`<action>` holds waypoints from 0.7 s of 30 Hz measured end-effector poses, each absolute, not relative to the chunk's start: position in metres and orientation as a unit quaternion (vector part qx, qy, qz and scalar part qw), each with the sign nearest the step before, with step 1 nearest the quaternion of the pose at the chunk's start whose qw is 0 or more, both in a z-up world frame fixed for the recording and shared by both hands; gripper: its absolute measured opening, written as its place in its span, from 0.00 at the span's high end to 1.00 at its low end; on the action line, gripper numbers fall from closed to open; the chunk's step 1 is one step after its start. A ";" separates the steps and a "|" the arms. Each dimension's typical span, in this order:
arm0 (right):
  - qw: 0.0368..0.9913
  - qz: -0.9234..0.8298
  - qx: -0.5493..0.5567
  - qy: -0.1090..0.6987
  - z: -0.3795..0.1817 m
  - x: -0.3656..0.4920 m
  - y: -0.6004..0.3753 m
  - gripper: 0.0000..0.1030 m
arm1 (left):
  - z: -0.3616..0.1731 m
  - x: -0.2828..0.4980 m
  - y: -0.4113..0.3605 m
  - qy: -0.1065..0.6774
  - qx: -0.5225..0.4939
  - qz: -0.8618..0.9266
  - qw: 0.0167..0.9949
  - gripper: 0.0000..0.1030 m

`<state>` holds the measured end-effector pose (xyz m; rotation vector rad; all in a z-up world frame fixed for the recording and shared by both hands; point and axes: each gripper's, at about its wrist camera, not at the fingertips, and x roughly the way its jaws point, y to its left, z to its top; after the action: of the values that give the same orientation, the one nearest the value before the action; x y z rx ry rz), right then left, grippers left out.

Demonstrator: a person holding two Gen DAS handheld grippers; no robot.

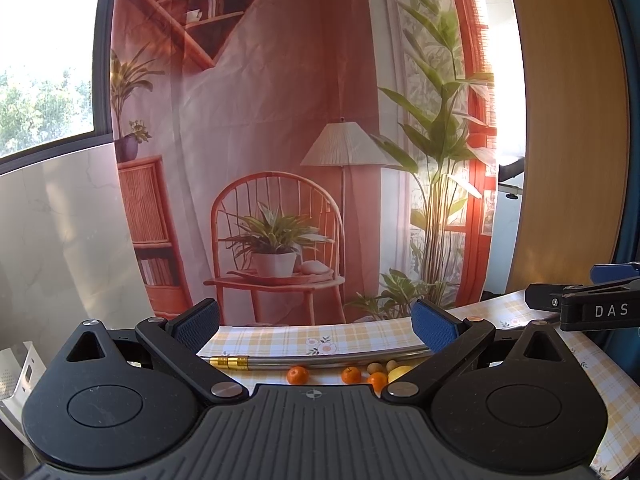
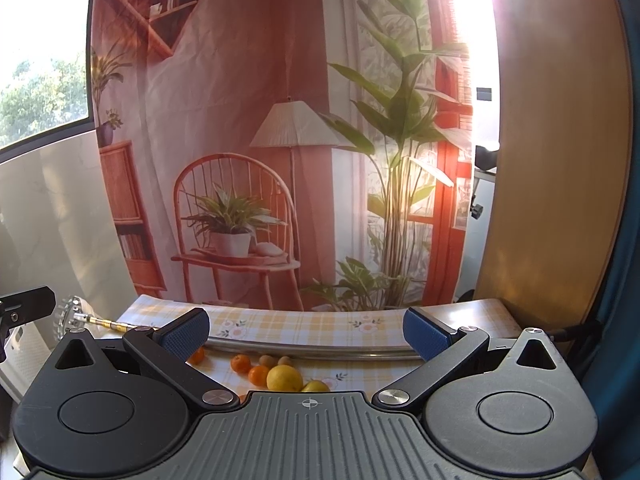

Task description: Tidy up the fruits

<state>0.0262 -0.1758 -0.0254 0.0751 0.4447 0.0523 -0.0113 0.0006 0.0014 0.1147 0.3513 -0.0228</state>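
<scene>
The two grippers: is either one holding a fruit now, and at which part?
Nothing is held. The left gripper and the right gripper are both open, with only air between the fingers; the oranges and the lemon lie on the tablecloth.

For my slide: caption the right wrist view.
Open right gripper above oranges and lemons on a checked tablecloth.

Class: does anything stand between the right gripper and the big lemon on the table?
Nothing visible does. The right gripper is open above the table, and the lemon lies just below it beside an orange.
</scene>
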 end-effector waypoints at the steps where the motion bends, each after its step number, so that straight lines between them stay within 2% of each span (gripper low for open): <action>1: 0.974 0.026 0.038 0.221 -0.024 0.027 -0.177 0.00 | 0.002 -0.012 0.000 0.174 0.057 -0.011 0.983 0.00; 21: 0.975 0.027 0.037 0.219 -0.025 0.025 -0.177 0.00 | 0.002 -0.014 0.003 0.176 0.053 -0.009 0.983 0.00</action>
<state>0.0254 -0.1767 -0.0252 0.0748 0.4421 0.0538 -0.0145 0.0028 0.0018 0.1074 0.3550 -0.0179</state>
